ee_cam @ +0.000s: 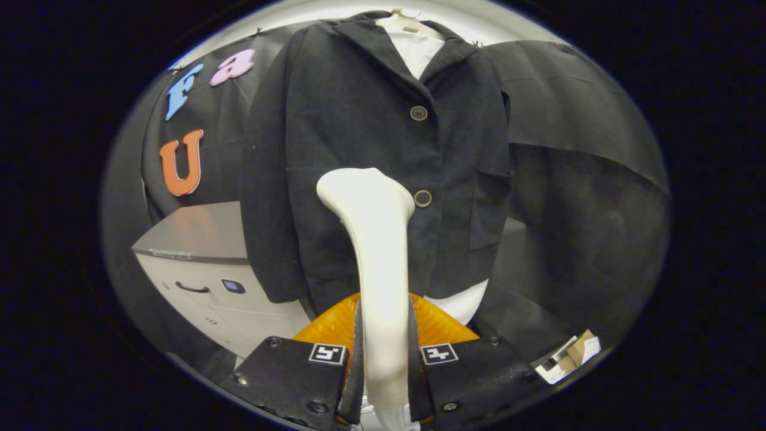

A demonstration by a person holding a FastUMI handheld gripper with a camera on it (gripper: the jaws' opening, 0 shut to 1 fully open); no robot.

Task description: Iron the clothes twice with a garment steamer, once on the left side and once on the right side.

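A dark jacket [359, 131] with two round buttons hangs on a white hanger [410, 21] over a white shirt [419, 54], straight ahead of me. My gripper [386, 353] is shut on the handle of a white garment steamer [377, 239], which stands up between the fingers. The steamer's wide head [365, 188] sits in front of the jacket's lower middle, just left of the lower button [422, 198]. Whether the head touches the cloth I cannot tell. An orange part [440, 326] of the steamer shows behind the fingers.
A grey-topped white cabinet [197, 263] with a drawer handle stands to the lower left, beside the jacket's sleeve. Black cloth covers the wall behind. A small cardboard and white box [568, 356] lies at the lower right.
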